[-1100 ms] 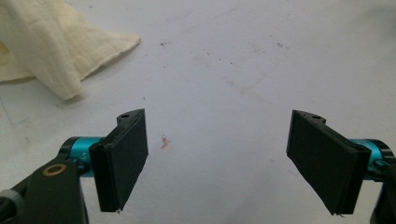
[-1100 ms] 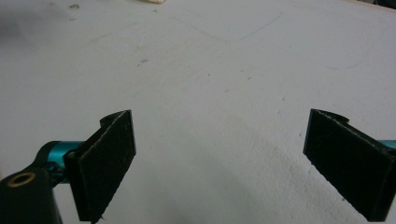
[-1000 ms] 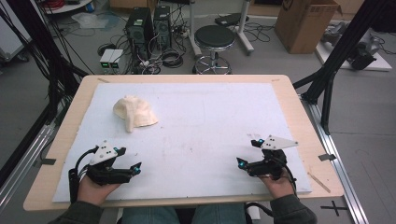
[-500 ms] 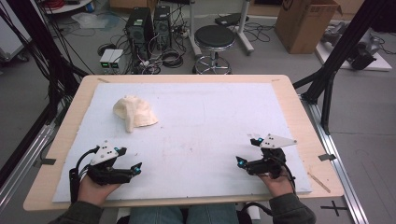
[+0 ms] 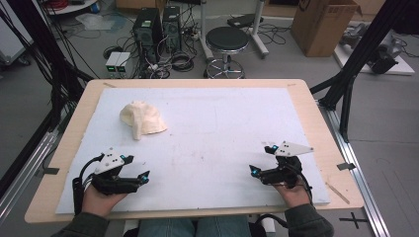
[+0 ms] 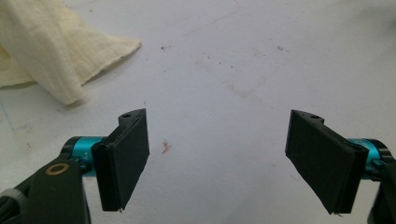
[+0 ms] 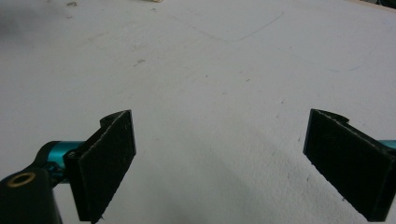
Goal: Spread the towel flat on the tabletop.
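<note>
A crumpled cream cloth [image 5: 142, 118] lies on the white mat [image 5: 212, 123] toward the far left. In the left gripper view a corner of that cloth [image 6: 56, 56] reaches in from the upper left. My left gripper [image 5: 137, 168] rests near the front left of the mat, open, with nothing between its jaws [image 6: 217, 158]. At the front right my right gripper [image 5: 263, 159] is held low over the mat, also open and empty [image 7: 219, 163]. Both sit well short of the cloth.
The mat covers a wooden table [image 5: 316, 113] with a bare rim all round. Beyond the far edge stand a black stool [image 5: 227, 40], computer towers [image 5: 157, 24], cables and a cardboard box [image 5: 323, 22]. Black frame legs [image 5: 356, 64] rise at the right.
</note>
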`<state>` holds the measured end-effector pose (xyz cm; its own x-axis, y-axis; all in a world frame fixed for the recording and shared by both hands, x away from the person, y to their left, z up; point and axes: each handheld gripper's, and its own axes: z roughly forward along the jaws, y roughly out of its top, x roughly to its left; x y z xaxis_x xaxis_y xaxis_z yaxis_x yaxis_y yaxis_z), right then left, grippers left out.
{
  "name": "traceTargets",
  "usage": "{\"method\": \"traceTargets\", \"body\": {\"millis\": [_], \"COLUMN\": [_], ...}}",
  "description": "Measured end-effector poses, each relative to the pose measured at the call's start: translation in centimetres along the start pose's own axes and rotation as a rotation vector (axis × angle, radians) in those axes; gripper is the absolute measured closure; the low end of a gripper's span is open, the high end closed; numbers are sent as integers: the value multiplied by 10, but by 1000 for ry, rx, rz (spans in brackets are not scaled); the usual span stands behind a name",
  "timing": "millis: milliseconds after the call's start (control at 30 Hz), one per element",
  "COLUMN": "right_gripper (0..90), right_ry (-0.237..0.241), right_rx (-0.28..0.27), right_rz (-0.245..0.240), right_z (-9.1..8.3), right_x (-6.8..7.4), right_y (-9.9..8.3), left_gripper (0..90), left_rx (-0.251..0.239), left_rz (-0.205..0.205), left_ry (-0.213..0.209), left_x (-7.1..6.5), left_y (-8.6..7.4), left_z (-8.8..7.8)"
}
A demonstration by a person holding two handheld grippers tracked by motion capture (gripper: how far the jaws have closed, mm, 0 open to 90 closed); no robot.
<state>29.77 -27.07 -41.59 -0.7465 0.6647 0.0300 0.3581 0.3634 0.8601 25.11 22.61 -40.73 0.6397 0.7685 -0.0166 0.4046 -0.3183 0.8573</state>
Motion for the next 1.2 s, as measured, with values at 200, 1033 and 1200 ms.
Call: {"method": "traceTargets", "body": {"millis": [200, 1033, 1200], "right_gripper": [84, 84, 84], "right_ry": [7, 20, 21], "right_rx": [-1, 3, 0], "right_rz": [-7, -33, -35], "right_z": [2, 6, 7], "right_x": [0, -1, -2], "right_y": [2, 9, 10], "left_gripper": [233, 306, 315], "left_rx": [-5, 10, 8], "left_rz": [-9, -81, -112], "left_ry": [6, 57, 101], "left_x": [2, 57, 72], "left_y": [1, 44, 51], "left_z": [-3, 23, 30]}}
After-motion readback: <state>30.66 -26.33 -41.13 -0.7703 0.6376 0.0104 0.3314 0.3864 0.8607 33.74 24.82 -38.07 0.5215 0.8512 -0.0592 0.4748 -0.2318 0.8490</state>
